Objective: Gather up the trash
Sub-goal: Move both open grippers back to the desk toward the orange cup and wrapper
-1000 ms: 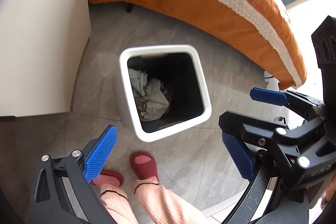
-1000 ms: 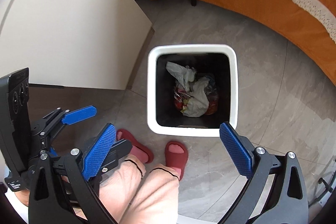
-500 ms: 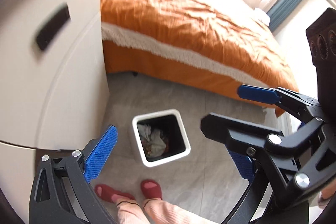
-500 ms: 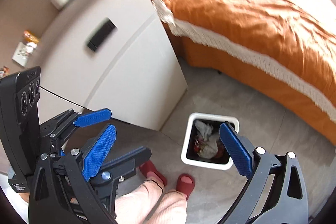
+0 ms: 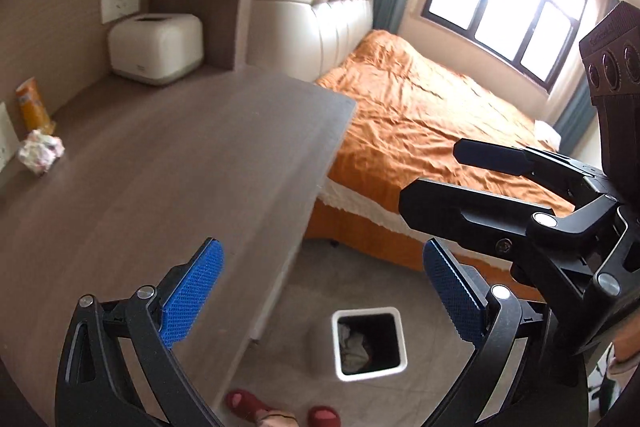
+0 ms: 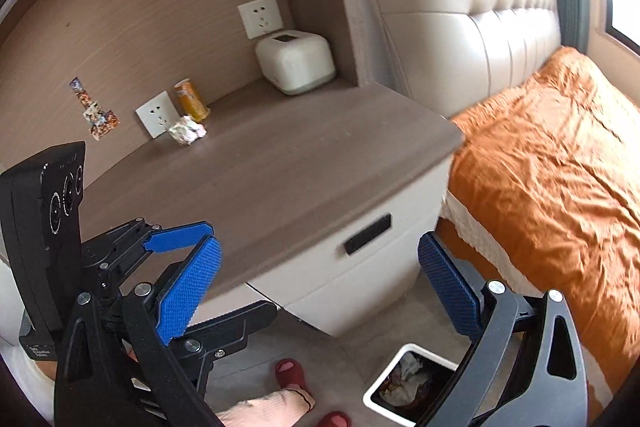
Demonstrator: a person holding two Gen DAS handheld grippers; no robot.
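A crumpled paper wad [image 5: 40, 155] [image 6: 187, 131] lies at the back of the brown nightstand top [image 5: 160, 179] [image 6: 280, 163], beside an orange snack tube [image 5: 34, 105] [image 6: 191, 101]. The white square bin [image 5: 369, 343] [image 6: 412, 387] stands on the floor below, with crumpled trash inside. My left gripper [image 5: 320, 291] is open and empty, raised over the nightstand's edge. My right gripper [image 6: 320, 291] is open too, with nothing between its blue pads, and shows at the right of the left wrist view.
A white tissue box [image 5: 157, 47] [image 6: 296, 61] sits in the back corner under a wall socket [image 5: 120, 2]. The bed with an orange cover [image 5: 432, 131] [image 6: 552, 155] and padded headboard borders the nightstand. A person's feet in red slippers [image 5: 248, 403] [image 6: 292, 373] stand near the bin.
Both grippers have risen and tilted up from over the bin, so the view now takes in the nightstand top. The bin has dropped to the bottom of both views. The jaws stayed open.
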